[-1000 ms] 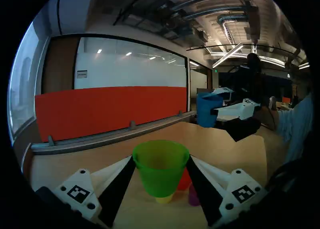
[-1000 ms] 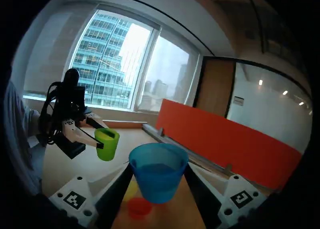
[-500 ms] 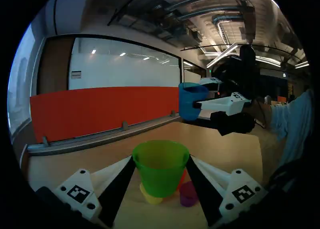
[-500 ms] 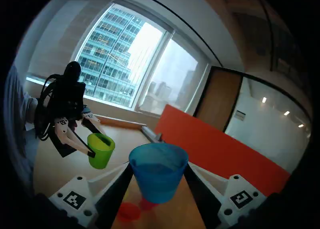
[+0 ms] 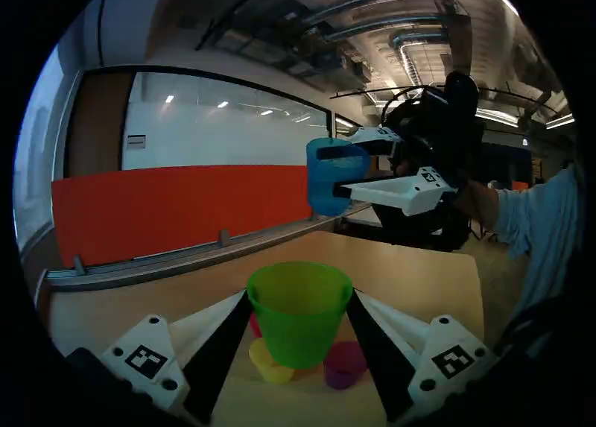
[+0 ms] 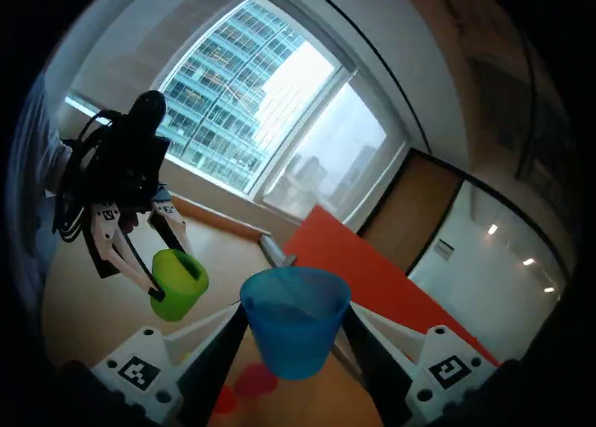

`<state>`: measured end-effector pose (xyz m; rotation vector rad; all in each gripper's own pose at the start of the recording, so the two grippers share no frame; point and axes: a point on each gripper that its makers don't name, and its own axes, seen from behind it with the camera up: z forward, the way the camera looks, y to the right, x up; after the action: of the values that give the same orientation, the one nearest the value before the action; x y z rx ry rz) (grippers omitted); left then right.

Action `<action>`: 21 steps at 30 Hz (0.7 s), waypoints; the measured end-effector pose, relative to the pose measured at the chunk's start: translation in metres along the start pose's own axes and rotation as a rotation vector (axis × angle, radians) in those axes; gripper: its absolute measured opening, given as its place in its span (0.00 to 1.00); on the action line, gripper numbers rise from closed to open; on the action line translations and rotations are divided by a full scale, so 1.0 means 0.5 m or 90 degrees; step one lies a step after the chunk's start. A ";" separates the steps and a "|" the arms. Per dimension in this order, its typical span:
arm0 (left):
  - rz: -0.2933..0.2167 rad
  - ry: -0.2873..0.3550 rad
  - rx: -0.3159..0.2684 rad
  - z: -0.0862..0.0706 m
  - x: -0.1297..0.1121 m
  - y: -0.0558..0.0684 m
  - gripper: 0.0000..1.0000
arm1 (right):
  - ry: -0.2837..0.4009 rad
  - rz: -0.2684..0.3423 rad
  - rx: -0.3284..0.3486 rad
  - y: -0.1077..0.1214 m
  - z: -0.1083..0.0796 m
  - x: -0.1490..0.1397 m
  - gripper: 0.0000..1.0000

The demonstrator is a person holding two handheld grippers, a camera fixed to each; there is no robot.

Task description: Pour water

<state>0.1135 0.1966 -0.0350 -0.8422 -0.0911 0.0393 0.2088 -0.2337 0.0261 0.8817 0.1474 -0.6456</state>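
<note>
In the left gripper view my left gripper (image 5: 299,324) is shut on a green cup (image 5: 300,314), held upright above the wooden table (image 5: 417,270). Up and to the right, the right gripper (image 5: 339,176) holds a blue cup (image 5: 328,175), slightly tilted, higher than the green one. In the right gripper view my right gripper (image 6: 295,336) is shut on that blue cup (image 6: 294,330), which has water in it. The left gripper (image 6: 170,276) with the green cup (image 6: 178,283) hangs to the lower left, leaning over.
Small cups lie on the table under the green cup: yellow (image 5: 270,362), purple (image 5: 343,361) and a red one (image 5: 255,325); red cups (image 6: 253,380) show under the blue cup too. An orange partition (image 5: 179,207) with a metal rail runs along the table's far edge. A sleeved arm (image 5: 533,229) is at the right.
The right gripper has raised the blue cup and brought it left, closer to and above the green cup. The right gripper view has tilted, so the green cup leans more.
</note>
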 end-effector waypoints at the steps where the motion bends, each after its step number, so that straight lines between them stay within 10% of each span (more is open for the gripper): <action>1: 0.000 0.001 -0.001 0.000 0.001 0.001 0.88 | 0.000 -0.007 0.000 0.001 0.004 0.004 0.89; 21: 0.002 0.003 -0.017 0.009 0.010 0.016 0.88 | 0.012 -0.175 0.005 0.024 0.087 0.070 0.89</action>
<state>0.1181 0.2056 -0.0375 -0.8688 -0.0853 0.0392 0.2378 -0.2772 0.0490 0.8829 0.2861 -0.8936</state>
